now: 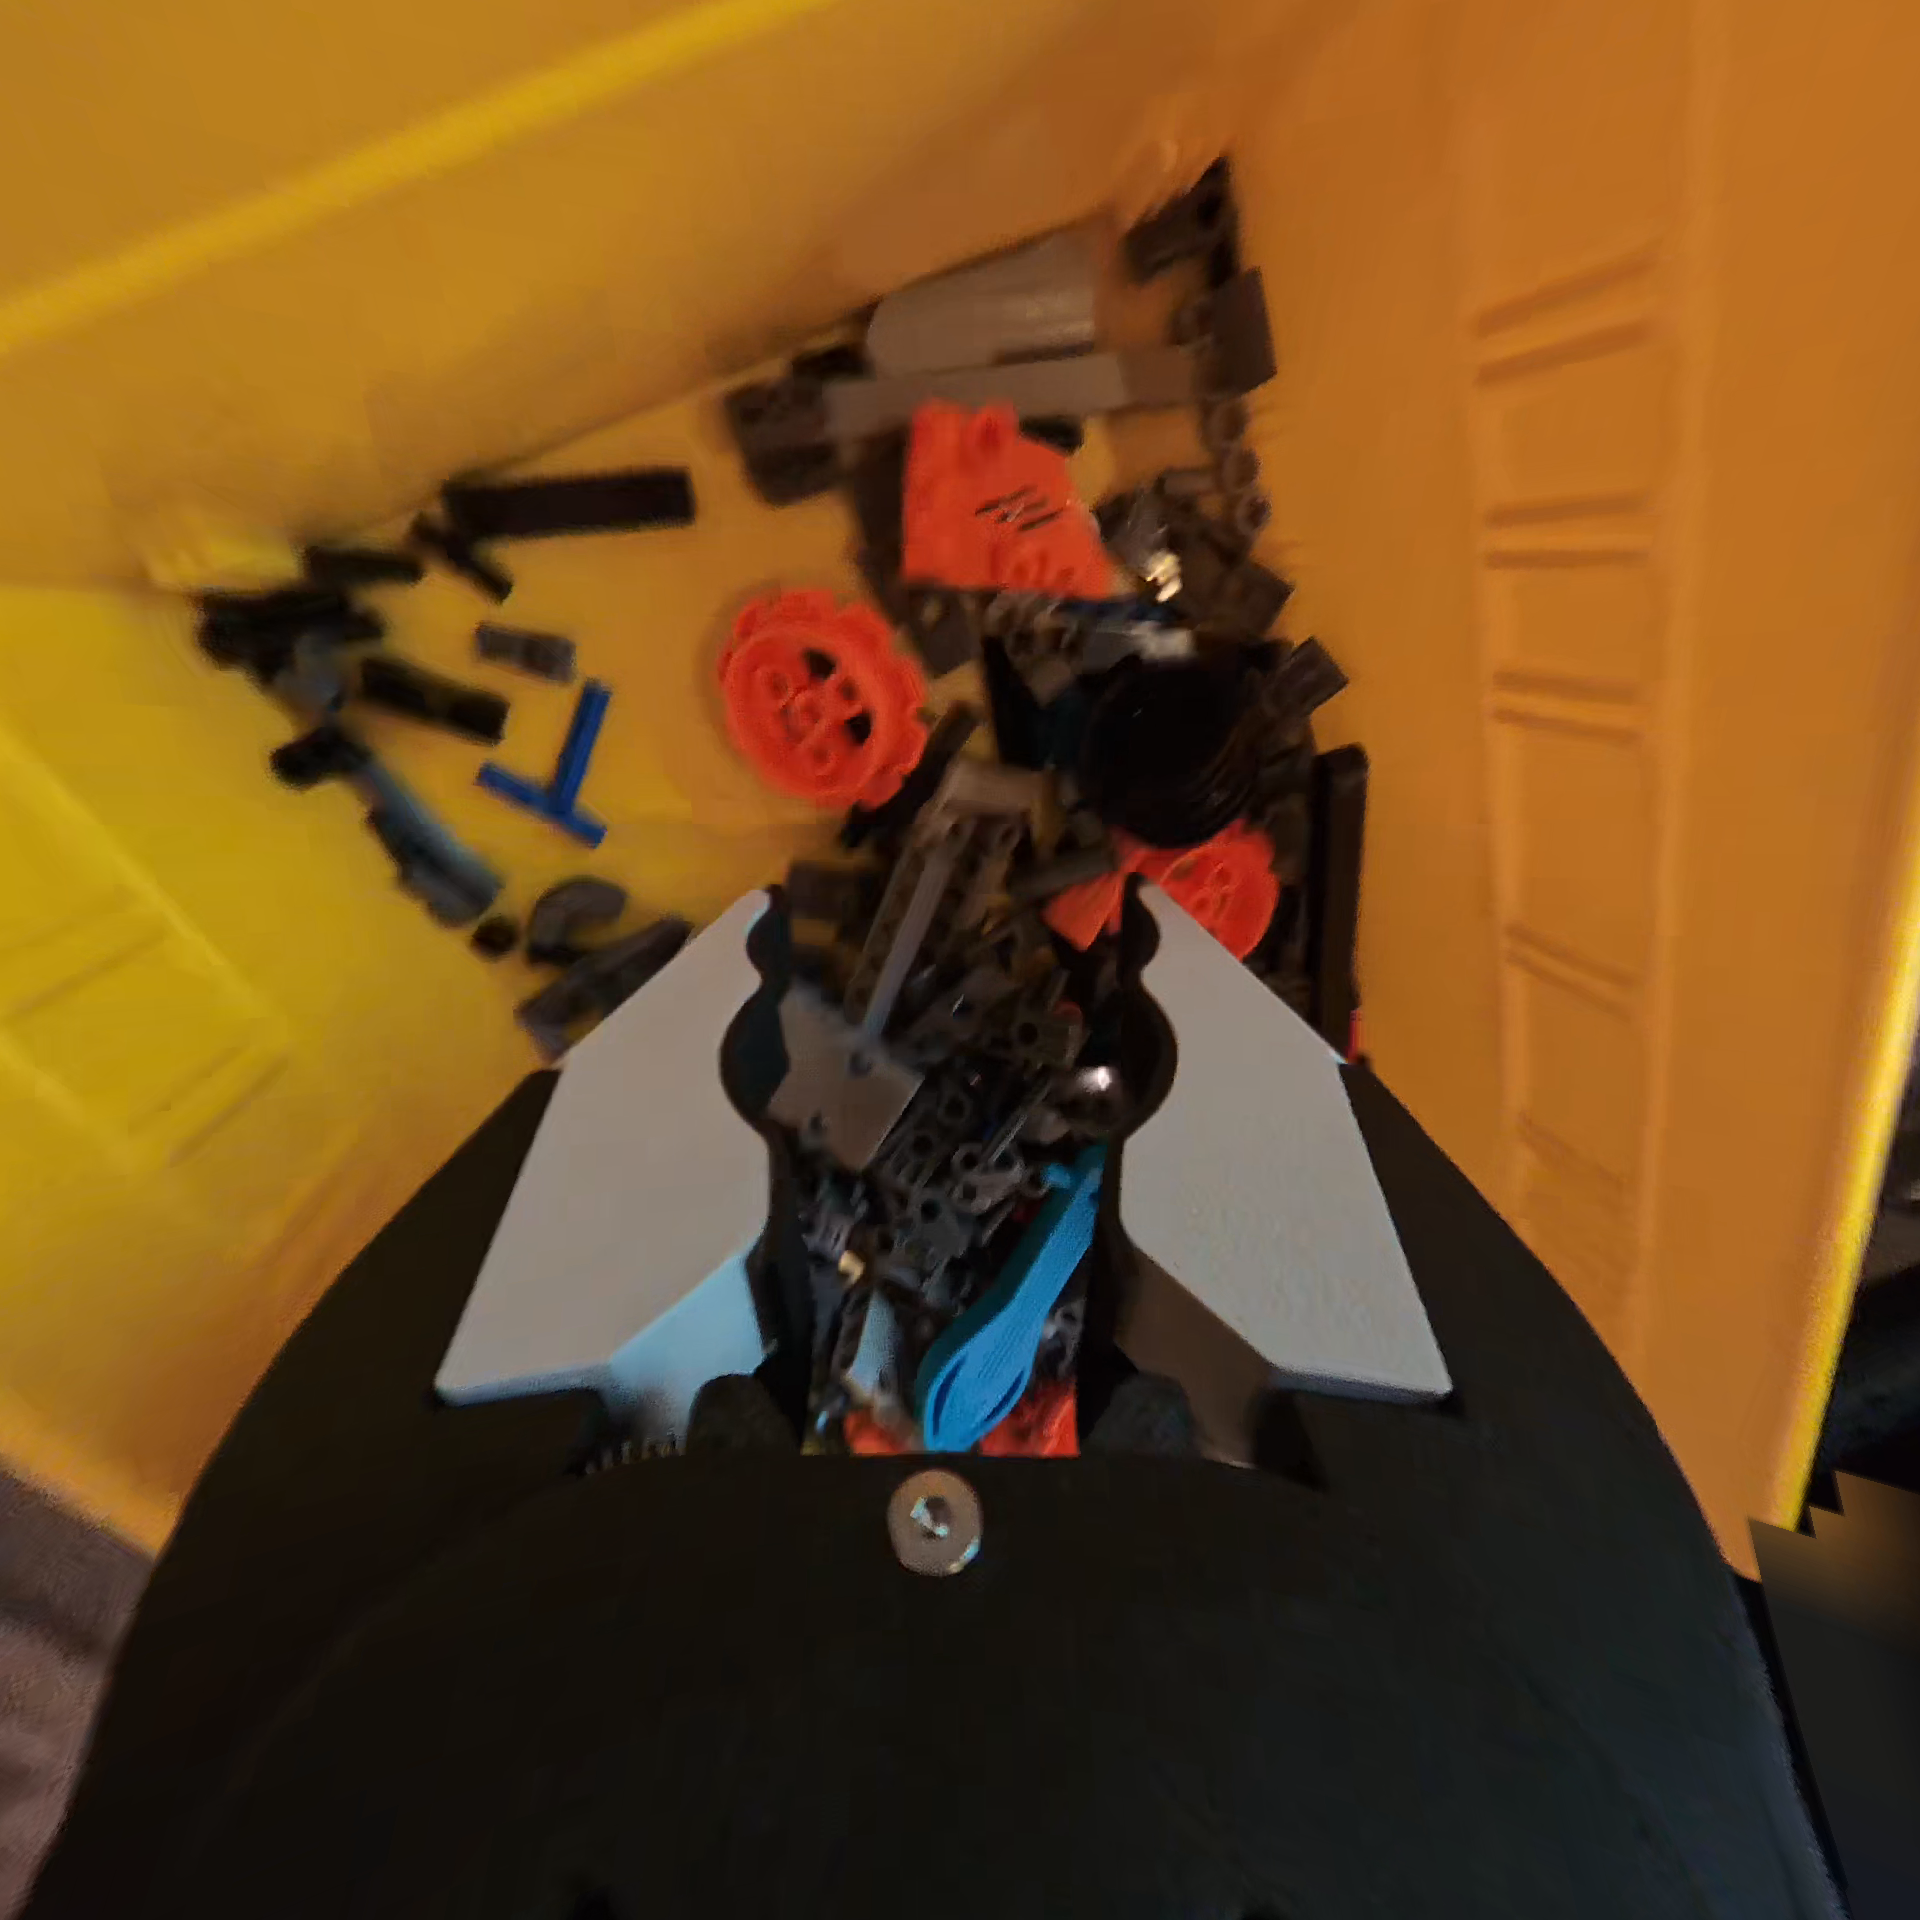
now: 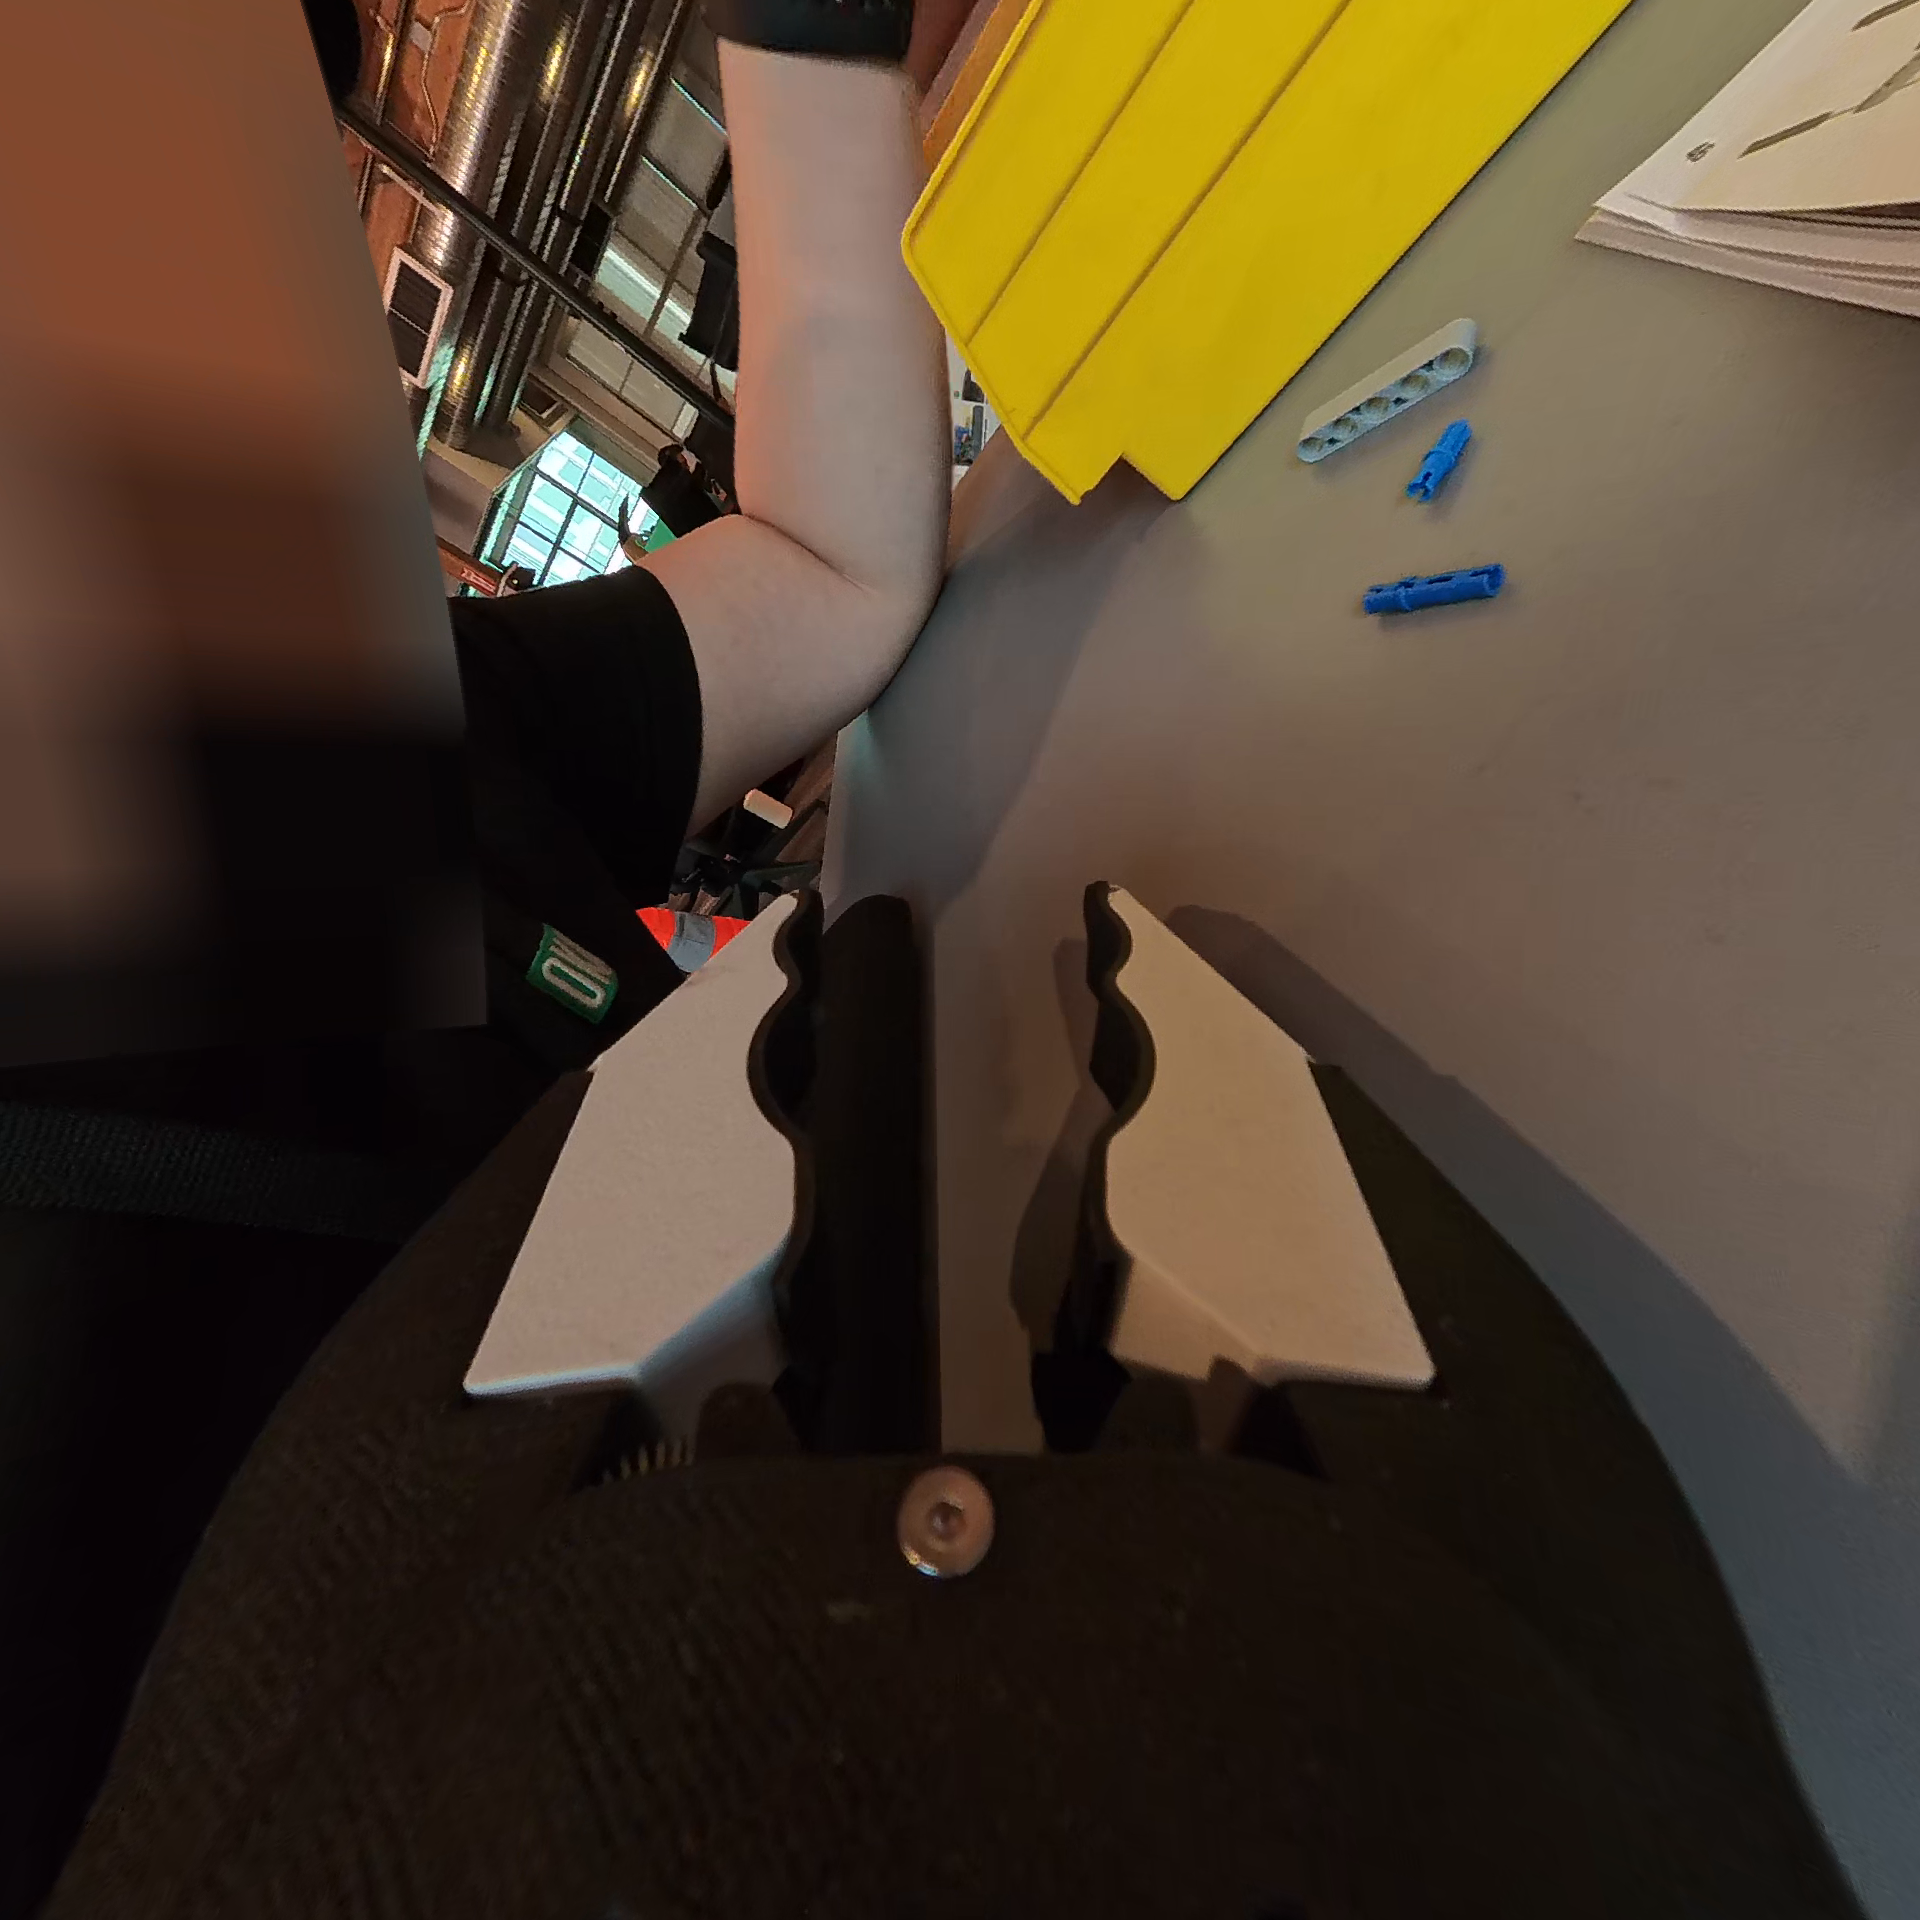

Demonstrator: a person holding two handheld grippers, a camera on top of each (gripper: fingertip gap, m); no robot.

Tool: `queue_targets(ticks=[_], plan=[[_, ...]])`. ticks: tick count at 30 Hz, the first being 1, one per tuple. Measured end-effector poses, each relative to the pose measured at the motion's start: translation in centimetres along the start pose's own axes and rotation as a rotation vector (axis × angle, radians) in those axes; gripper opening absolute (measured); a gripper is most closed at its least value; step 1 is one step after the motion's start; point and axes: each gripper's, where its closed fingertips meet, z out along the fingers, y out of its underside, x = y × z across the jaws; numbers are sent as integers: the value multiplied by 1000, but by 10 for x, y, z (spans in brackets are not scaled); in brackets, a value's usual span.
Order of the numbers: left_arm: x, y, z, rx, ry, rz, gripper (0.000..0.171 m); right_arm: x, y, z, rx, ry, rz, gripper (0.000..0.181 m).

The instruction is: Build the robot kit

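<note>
My left gripper (image 1: 951,914) is open and empty inside a yellow bin (image 1: 416,312), its jaws spread over a heap of dark grey and black building parts (image 1: 935,1091). An orange gear wheel (image 1: 816,712), an orange panel (image 1: 992,509), a blue T-shaped piece (image 1: 556,769) and a light blue curved piece (image 1: 1023,1309) lie among them. The view is blurred. My right gripper (image 2: 951,904) is open and empty at the edge of a grey table (image 2: 1455,883). Farther off on the table lie a white beam with holes (image 2: 1387,390) and two blue pins (image 2: 1439,459) (image 2: 1434,589).
The yellow bin's outside (image 2: 1195,239) stands on the table in the right wrist view. A stack of printed paper (image 2: 1787,156) lies at the far right. A person's bare arm (image 2: 831,416) rests its elbow against the table edge, left of the bin. To reach the light blue curved piece (image 1: 1023,1309) in a straight line is about 10 centimetres for my left fingers, about 30 centimetres for my right.
</note>
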Motion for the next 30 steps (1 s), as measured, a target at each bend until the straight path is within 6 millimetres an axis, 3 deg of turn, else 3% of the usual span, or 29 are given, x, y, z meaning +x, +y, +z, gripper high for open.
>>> queue_targets(ticks=[4,10,15,18,21,30], plan=[[-28,34,-9,-105,-116,-128,91,0,0,0,0,0,2,50],[-30,56,10,-261,-129,-130,89,0,0,0,-1,0,2,50],[-21,45,16,-262,-135,-2,55,0,0,0,2,-3,4,50],[-18,30,13,-185,-109,12,43,0,0,0,3,-5,4,50],[-15,16,8,-108,-55,9,18,-1,0,0,2,-6,5,50],[-27,-15,-11,84,-65,-2,18,0,0,0,0,-6,8,50]])
